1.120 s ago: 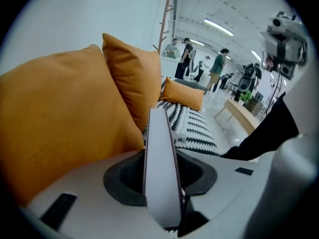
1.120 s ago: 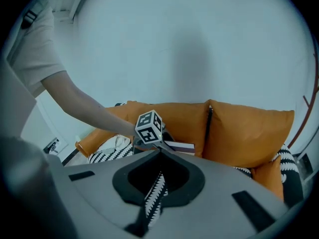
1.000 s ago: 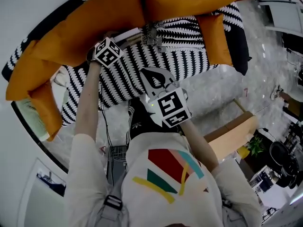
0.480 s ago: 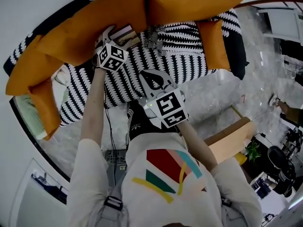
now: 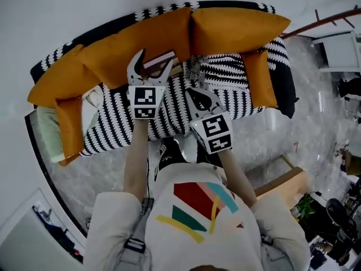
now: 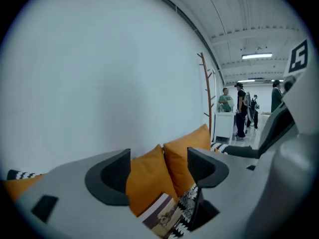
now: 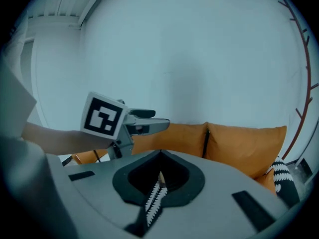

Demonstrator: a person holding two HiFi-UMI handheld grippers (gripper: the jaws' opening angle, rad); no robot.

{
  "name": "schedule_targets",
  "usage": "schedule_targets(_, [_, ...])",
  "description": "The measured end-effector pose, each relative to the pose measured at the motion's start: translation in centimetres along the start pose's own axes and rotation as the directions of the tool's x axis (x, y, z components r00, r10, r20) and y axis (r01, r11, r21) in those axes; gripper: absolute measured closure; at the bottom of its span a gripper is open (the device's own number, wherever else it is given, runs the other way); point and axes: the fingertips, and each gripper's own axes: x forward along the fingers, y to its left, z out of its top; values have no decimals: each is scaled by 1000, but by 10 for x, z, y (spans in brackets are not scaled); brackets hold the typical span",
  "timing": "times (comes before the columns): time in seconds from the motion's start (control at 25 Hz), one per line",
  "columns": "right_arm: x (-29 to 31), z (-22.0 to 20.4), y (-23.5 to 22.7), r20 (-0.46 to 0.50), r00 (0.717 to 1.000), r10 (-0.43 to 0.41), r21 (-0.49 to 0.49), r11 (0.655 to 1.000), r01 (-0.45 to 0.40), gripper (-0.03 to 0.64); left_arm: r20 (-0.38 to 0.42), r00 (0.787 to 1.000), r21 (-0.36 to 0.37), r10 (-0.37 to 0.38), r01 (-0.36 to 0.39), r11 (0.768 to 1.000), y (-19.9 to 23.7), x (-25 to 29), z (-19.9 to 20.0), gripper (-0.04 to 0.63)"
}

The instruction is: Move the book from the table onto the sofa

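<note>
Book (image 6: pixel 162 215), thin with a brown-and-cream cover, lies on the black-and-white patterned sofa (image 5: pixel 220 83) at the foot of its orange cushions (image 5: pixel 141 41). The left gripper (image 5: pixel 153 65) hangs just over it, jaws just opened wide with nothing between them, so a careless swing could likely nudge the book off. The right gripper (image 7: pixel 159 176) is closed and empty.

Head view looks steeply down at the sofa (image 5: pixel 110 120); gripper views face its orange cushions (image 5: pixel 237 24).

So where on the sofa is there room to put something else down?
Two bare patches of the sofa seat: one between the book and the left side cushion, one in front, toward the right side cushion. The middle by the back cushions is crowded: the book lies there under the open left gripper.
</note>
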Motion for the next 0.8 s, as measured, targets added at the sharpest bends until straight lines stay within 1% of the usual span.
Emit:
schedule_targets(0.08, [-15, 23, -3, 58, 998, -16, -14, 1000, 17, 606, 62, 998, -45, 17, -14, 999, -5, -25, 30, 236])
schedule_targets(0.12, [-22, 34, -5, 89, 996, -24, -21, 999, 26, 606, 99, 995, -88, 22, -13, 996, -8, -37, 46, 238])
schedule_targets(0.2, [-39, 55, -9, 151, 988, -40, -33, 998, 46, 606, 191, 981, -162, 27, 5, 987, -18, -61, 82, 239])
schedule_targets(0.24, [-48, 66, -9, 183, 982, -46, -35, 998, 54, 606, 234, 972, -172, 34, 6, 985, -24, -74, 100, 257])
schedule_targets(0.28, [-57, 77, -9, 217, 975, -48, -30, 998, 56, 606, 269, 962, -164, 47, -2, 986, -28, -87, 119, 288])
schedule_targets(0.36, [-75, 101, -7, 296, 955, -36, 7, 999, 36, 606, 328, 941, -132, 83, -41, 990, -35, -112, 152, 378])
schedule_targets(0.44, [-95, 131, -4, 394, 919, -21, 38, 999, 7, 606, 378, 916, -111, 130, -95, 989, -40, -136, 178, 507])
schedule_targets(0.48, [-107, 146, -2, 447, 894, -24, 35, 999, 9, 606, 402, 902, -110, 155, -121, 987, -42, -148, 189, 559])
schedule_targets(0.52, [-119, 160, 0, 502, 864, -39, 21, 999, 32, 606, 425, 888, -116, 177, -140, 983, -46, -158, 197, 588])
schedule_targets(0.56, [-131, 171, 3, 558, 827, -63, 1, 997, 75, 606, 446, 875, -129, 190, -148, 981, -50, -167, 203, 588])
schedule_targets(0.64, [-153, 186, 9, 653, 750, -110, -43, 982, 182, 606, 476, 858, -139, 194, -145, 980, -60, -177, 210, 588])
schedule_targets(0.68, [-160, 189, 14, 680, 724, -121, -61, 974, 220, 606, 490, 850, -128, 192, -148, 981, -63, -179, 215, 588])
schedule_targets(0.72, [-163, 190, 18, 693, 710, -124, -75, 967, 242, 606, 505, 841, -116, 193, -155, 981, -65, -182, 221, 588])
schedule_targets(0.8, [-167, 192, 22, 701, 702, -127, -80, 964, 255, 606, 533, 824, -102, 193, -164, 981, -66, -189, 232, 588])
